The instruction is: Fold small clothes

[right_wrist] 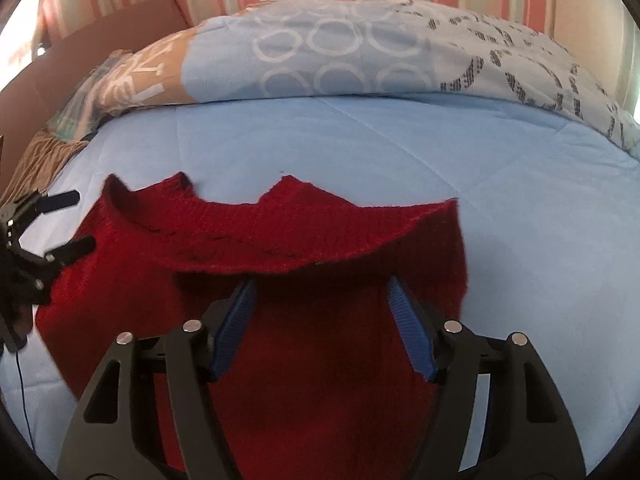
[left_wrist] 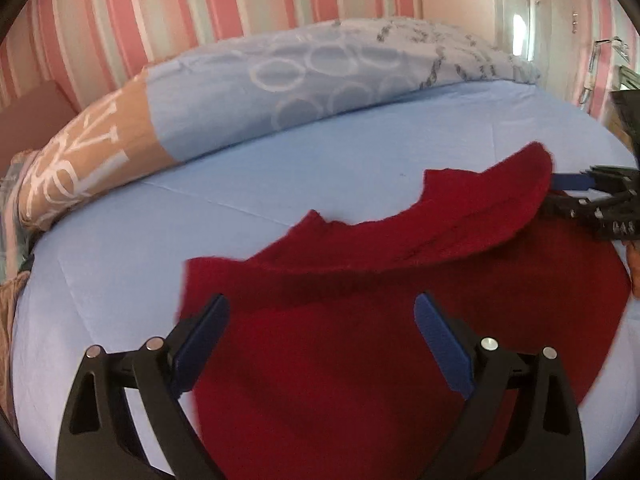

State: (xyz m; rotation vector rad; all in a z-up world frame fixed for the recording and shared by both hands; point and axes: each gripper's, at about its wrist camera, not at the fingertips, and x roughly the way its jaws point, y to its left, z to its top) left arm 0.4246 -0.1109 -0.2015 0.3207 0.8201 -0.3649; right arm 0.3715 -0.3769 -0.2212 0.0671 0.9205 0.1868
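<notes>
Two pairs of blue-padded jaws stand open over a red knitted sweater (left_wrist: 360, 344) spread on a bed (left_wrist: 224, 184) covered in a light blue sheet. The left hand-held gripper (left_wrist: 322, 344) hovers wide above the garment's near part, nothing between its pads. The right hand-held gripper (right_wrist: 320, 320) is parted less widely, also gripping nothing, and hangs just short of the folded-over edge. No earlier view shows how the fold came about; what is plain is that one part of the sweater, with the notched neckline, lies doubled over the body, its lip raised and curling rather than flat.

The step in hand appears to be finishing this fold. To do it well, each gripper would best come down on the raised lip near its two ends and press or tug it level, so the edges line up before another fold begins. The knit looks thick and soft, likely to spring back and sag if taken at one point only.

Beyond the sweater, a rolled duvet (right_wrist: 360, 52) patterned with pale rings and dark marks lies along the bed's far side, well apart from the work. A pink-striped wall (left_wrist: 160, 4) stands behind. Nothing lies on the sheet around the garment; the only real crowding is the two grippers working close together.
</notes>
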